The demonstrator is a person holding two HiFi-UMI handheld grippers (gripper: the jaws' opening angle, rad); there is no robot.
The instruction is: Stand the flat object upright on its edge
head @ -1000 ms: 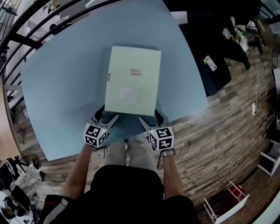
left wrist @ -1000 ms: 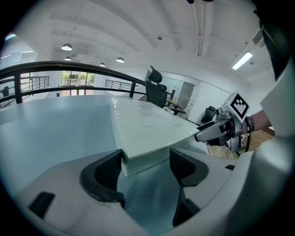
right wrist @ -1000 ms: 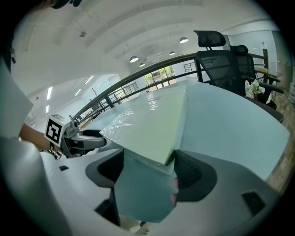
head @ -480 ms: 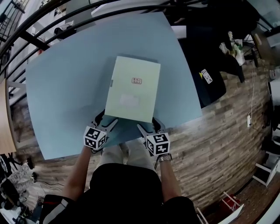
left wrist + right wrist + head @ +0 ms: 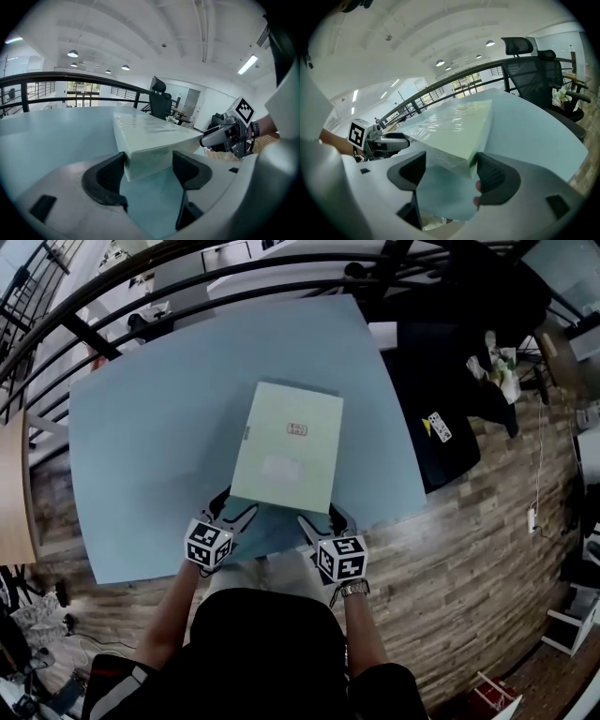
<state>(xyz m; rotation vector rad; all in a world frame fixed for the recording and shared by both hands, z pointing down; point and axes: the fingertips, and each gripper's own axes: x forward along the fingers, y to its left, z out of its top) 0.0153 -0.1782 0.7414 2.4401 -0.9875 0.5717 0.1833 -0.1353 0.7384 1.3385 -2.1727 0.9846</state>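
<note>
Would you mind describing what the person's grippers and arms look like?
The left gripper and right gripper have pale grey bodies, dark curved fingers and a black-and-white marker cube each. The person wears a black short-sleeved top and a wristwatch on the right wrist.

Pale blue table (image 5: 150, 446) under the left gripper (image 5: 234, 505) and right gripper (image 5: 323, 518). Black railing (image 5: 187, 273) beyond both. Wood-plank floor (image 5: 469, 549) right of the right gripper; black office chair (image 5: 532, 65) ahead-right. Round ceiling lamps (image 5: 72, 54) overhead.
</note>
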